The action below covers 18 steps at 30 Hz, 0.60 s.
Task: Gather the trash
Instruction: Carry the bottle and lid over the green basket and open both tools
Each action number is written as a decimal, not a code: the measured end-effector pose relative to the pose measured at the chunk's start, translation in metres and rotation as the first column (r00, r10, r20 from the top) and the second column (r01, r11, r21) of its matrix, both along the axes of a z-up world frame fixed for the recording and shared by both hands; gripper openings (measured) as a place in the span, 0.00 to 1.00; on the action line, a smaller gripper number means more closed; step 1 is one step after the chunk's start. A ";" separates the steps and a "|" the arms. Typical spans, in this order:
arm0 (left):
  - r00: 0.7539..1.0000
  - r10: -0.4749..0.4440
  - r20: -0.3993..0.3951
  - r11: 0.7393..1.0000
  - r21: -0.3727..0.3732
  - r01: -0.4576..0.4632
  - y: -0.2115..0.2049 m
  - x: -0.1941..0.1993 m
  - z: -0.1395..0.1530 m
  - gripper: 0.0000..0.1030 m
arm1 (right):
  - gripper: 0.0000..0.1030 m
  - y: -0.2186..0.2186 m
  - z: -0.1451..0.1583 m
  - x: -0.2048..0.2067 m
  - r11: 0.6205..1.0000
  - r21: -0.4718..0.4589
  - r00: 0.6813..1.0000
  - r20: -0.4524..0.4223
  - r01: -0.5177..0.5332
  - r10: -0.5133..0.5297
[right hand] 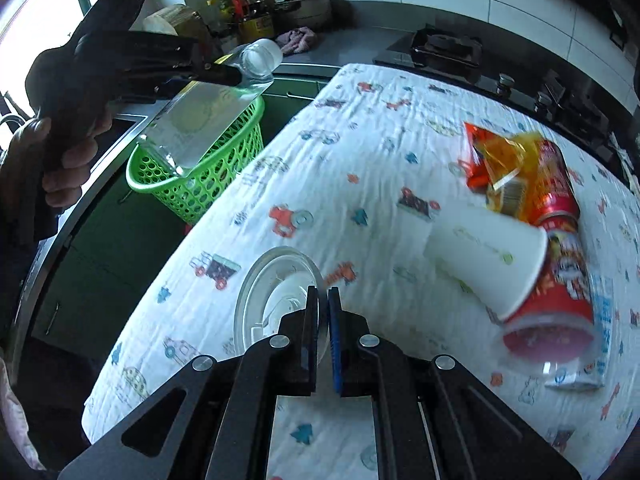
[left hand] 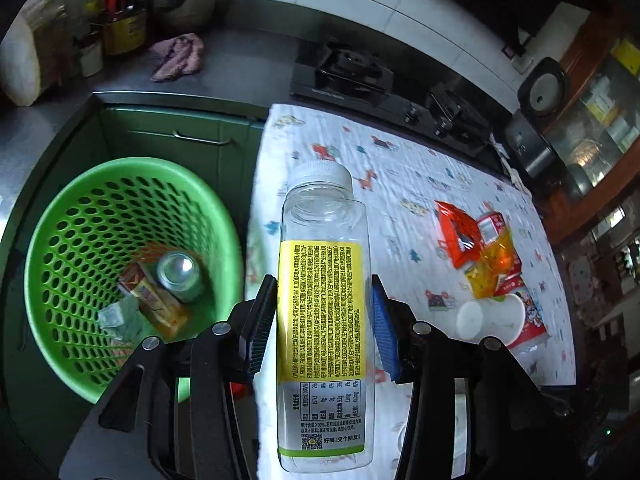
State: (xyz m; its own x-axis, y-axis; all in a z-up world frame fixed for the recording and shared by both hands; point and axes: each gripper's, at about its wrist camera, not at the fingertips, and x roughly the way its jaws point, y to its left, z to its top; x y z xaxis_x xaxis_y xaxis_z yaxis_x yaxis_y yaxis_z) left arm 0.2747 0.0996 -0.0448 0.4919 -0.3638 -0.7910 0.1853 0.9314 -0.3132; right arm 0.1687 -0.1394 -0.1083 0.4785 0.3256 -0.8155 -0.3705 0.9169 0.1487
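My left gripper [left hand: 323,280] is shut on a clear plastic bottle [left hand: 324,216] with a yellow label and a white cap. It holds the bottle above the table's left edge, beside the green perforated basket [left hand: 132,166]. The basket holds a can [left hand: 180,274], a carton and some paper. In the right wrist view the bottle [right hand: 200,120] hangs tilted over the basket [right hand: 208,184], carried by a person's hand [right hand: 60,160]. My right gripper [right hand: 323,292] is shut on the rim of a clear plastic lid [right hand: 272,292] over the printed cloth.
On the cloth-covered table [right hand: 360,140] lie a white paper cup [right hand: 492,256], a red can [right hand: 560,272] and orange wrappers [right hand: 504,160]. A gas stove [left hand: 352,72], oil bottles [left hand: 124,12], a pink rag [left hand: 178,56] and green cabinets [left hand: 180,136] lie behind.
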 end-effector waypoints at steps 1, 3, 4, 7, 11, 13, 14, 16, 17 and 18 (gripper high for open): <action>1.000 0.026 0.002 1.000 0.004 -0.026 0.016 0.001 0.001 0.44 | 0.05 0.009 0.004 0.006 1.000 0.000 1.000 0.010 -0.011 0.011; 0.997 0.073 0.004 0.997 0.019 -0.073 0.045 0.004 0.001 0.44 | 0.05 0.027 0.012 0.017 1.000 -0.001 0.999 0.029 -0.030 0.030; 0.996 0.094 0.002 0.995 0.028 -0.094 0.058 0.006 -0.001 0.44 | 0.05 0.036 0.015 0.023 0.999 -0.002 0.999 0.038 -0.038 0.038; 0.988 0.151 -0.018 0.988 0.046 -0.150 0.093 0.011 -0.015 0.44 | 0.05 0.062 0.024 0.039 0.998 -0.008 0.997 0.060 -0.057 0.057; 0.978 0.201 -0.051 0.979 0.054 -0.198 0.127 0.016 -0.039 0.44 | 0.05 0.095 0.033 0.063 0.997 -0.022 0.994 0.085 -0.072 0.074; 0.972 0.223 -0.075 0.975 0.035 -0.221 0.141 0.019 -0.050 0.44 | 0.05 0.110 0.037 0.077 0.997 -0.022 0.993 0.093 -0.072 0.073; 0.969 0.231 -0.086 0.973 0.021 -0.230 0.147 0.021 -0.054 0.44 | 0.05 0.119 0.038 0.085 0.997 -0.024 0.993 0.095 -0.072 0.074; 0.964 0.247 -0.098 0.969 0.001 -0.249 0.154 0.023 -0.061 0.44 | 0.05 0.136 0.038 0.099 0.997 -0.038 0.992 0.100 -0.072 0.076; 0.962 0.254 -0.103 0.967 -0.010 -0.256 0.158 0.024 -0.063 0.44 | 0.05 0.145 0.038 0.106 0.996 -0.048 0.992 0.101 -0.076 0.081; 0.960 0.258 -0.110 0.965 -0.021 -0.262 0.161 0.026 -0.065 0.44 | 0.05 0.153 0.037 0.111 0.995 -0.059 0.991 0.102 -0.078 0.084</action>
